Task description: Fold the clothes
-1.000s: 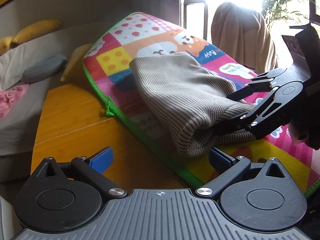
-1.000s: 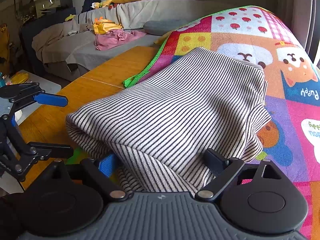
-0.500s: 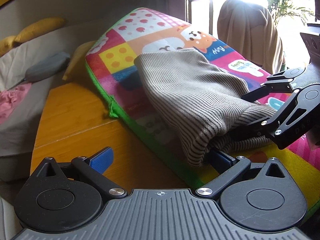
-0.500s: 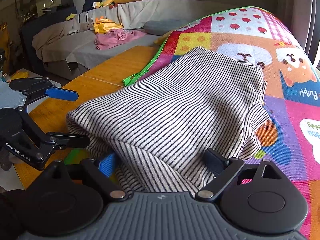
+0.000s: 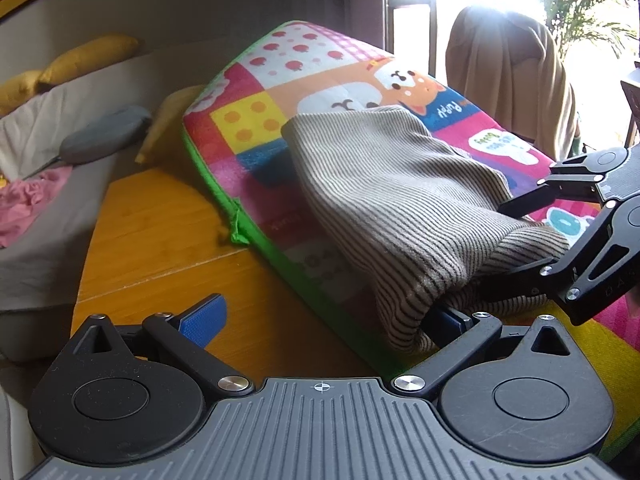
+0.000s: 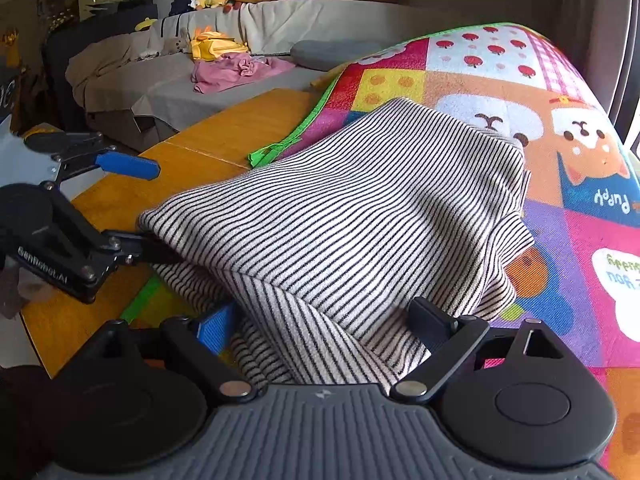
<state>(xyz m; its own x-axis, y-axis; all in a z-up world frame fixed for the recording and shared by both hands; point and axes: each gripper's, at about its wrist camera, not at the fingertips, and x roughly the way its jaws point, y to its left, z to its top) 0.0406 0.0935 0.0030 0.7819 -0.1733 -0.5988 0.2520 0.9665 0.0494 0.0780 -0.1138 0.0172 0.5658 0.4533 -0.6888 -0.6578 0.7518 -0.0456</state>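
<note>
The striped garment is lying bunched on the colourful mat, filling the middle of both views; the mat is covering the right part of the wooden desk.

In the right wrist view the right hand-held gripper is sitting at the bottom of the frame, tilted downward, with its jaws spread wide. The near fold of the garment is lying between its fingers, draped over the left one, but the pads are not pressing on the cloth, so it is released.

The left hand-held gripper is pointing down along the mat's green edge from the bottom of the left wrist view. Its jaws are also standing wide apart: the blue left pad is hanging free over the bare desk, while the right finger is tucked under the garment's lower corner. It is released too.

Each gripper is showing in the other's view: the left at the middle left edge, the right at the middle right edge, its black fingers straddling the garment's end.
</note>
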